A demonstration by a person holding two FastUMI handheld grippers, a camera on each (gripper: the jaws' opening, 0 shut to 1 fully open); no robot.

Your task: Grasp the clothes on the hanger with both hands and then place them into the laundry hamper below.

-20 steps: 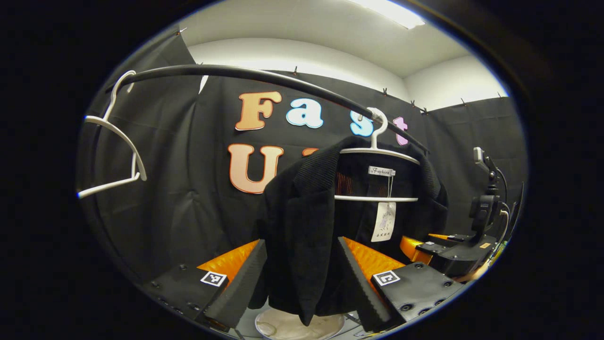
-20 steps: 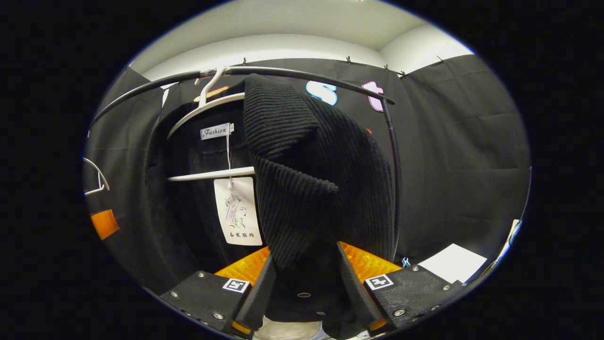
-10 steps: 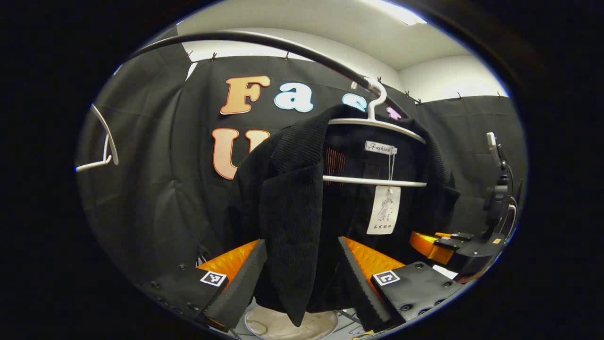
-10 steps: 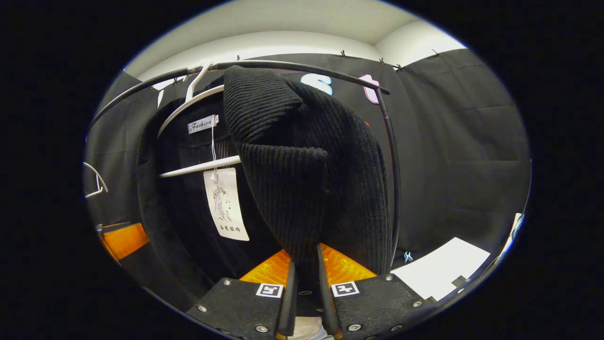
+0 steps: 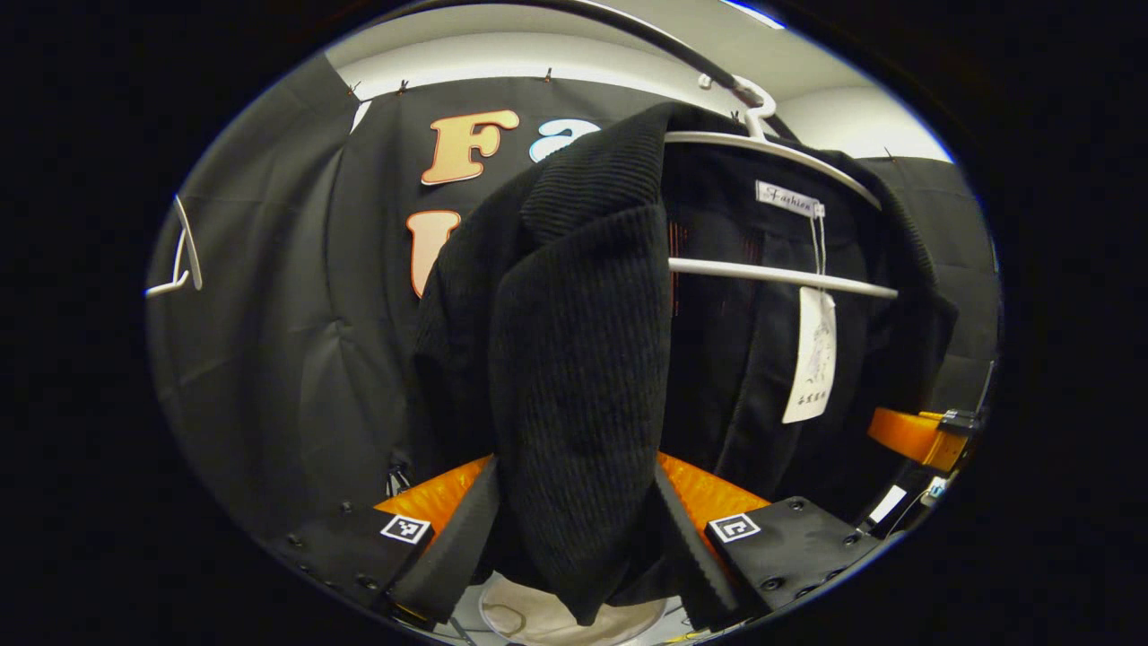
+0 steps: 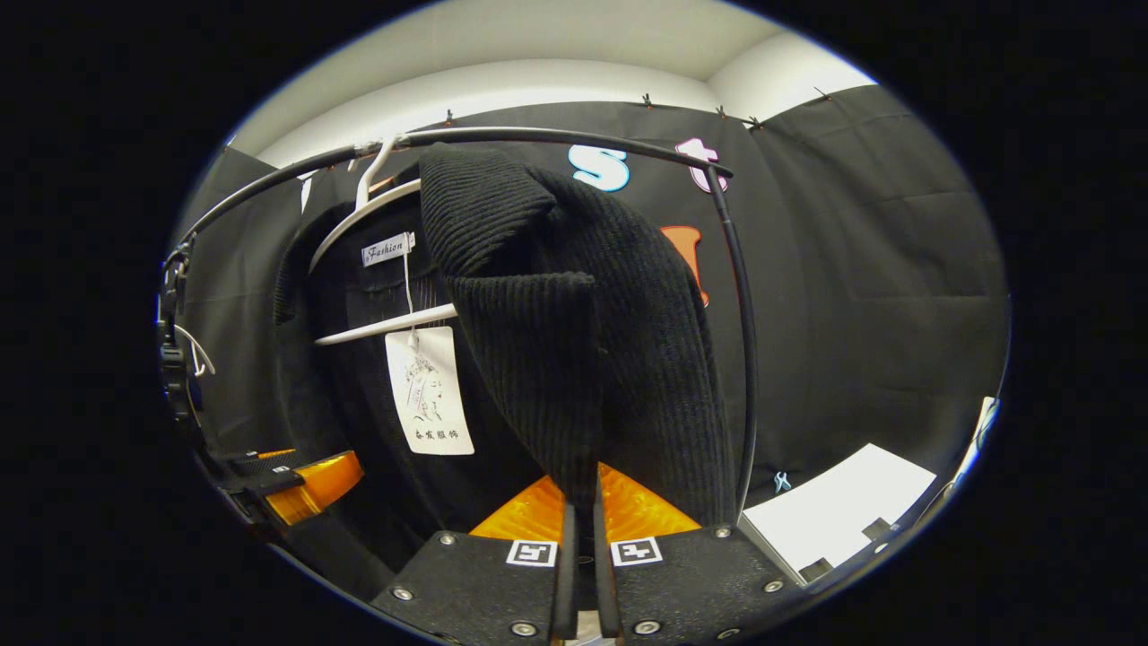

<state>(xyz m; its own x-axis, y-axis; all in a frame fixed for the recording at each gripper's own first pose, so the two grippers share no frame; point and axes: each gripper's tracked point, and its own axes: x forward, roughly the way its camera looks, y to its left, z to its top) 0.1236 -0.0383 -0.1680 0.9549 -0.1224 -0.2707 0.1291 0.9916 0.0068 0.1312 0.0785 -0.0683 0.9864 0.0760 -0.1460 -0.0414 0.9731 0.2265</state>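
Black ribbed knit clothes [image 5: 574, 359] are hung on a white hanger [image 5: 780, 269] from a dark rail [image 6: 556, 137]. A pale round hamper [image 5: 538, 615] is glimpsed below. The left tool [image 5: 574, 538] is spread around 1 front panel. The right tool [image 6: 581, 583] is pressed together, pinching the other panel. A paper tag [image 6: 429, 390] is hung inside.

I see the black ribbed jacket [image 5: 574, 359] hanging open on its white hanger [image 5: 780, 269] from the black rail [image 6: 556, 136], paper tag dangling inside; the pale hamper [image 5: 529, 617] sits directly below.
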